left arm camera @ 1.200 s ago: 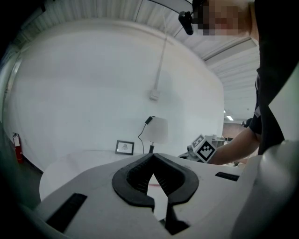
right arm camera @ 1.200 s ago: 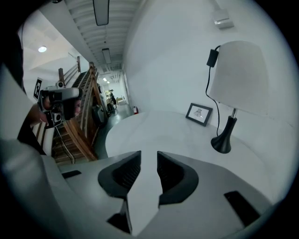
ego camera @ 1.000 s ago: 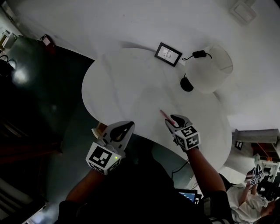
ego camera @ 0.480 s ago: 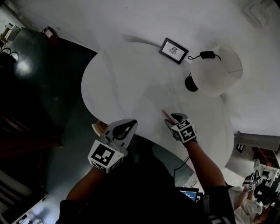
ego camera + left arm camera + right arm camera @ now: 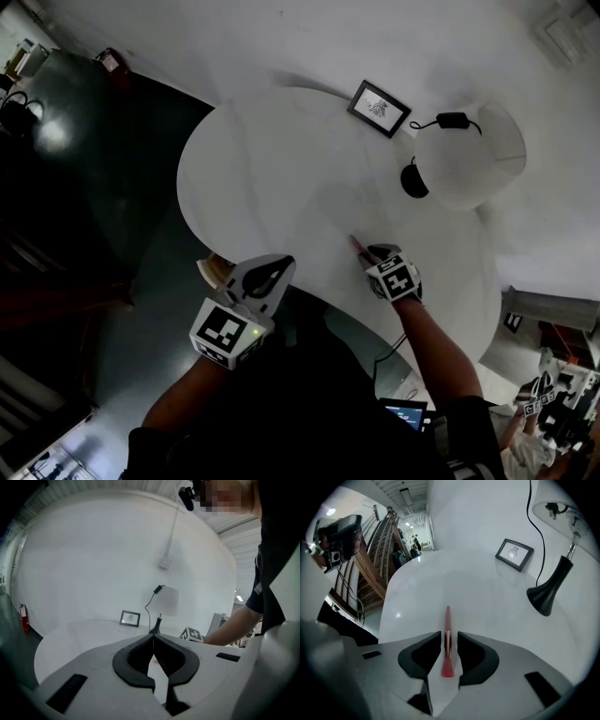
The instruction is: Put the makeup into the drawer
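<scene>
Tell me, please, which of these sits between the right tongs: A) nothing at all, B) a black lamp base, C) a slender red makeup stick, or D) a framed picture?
C: the right gripper view shows a slender red makeup stick running lengthwise between the right tongs, which have just been closing around it.

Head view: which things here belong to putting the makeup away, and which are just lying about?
Job in hand:
- red makeup stick, between the jaws of the right gripper, which have just been closing; slim gaps remain
- left gripper, shut, empty
- no drawer can be made out

Lying about:
- picture frame
- lamp
- plug adapter
</scene>
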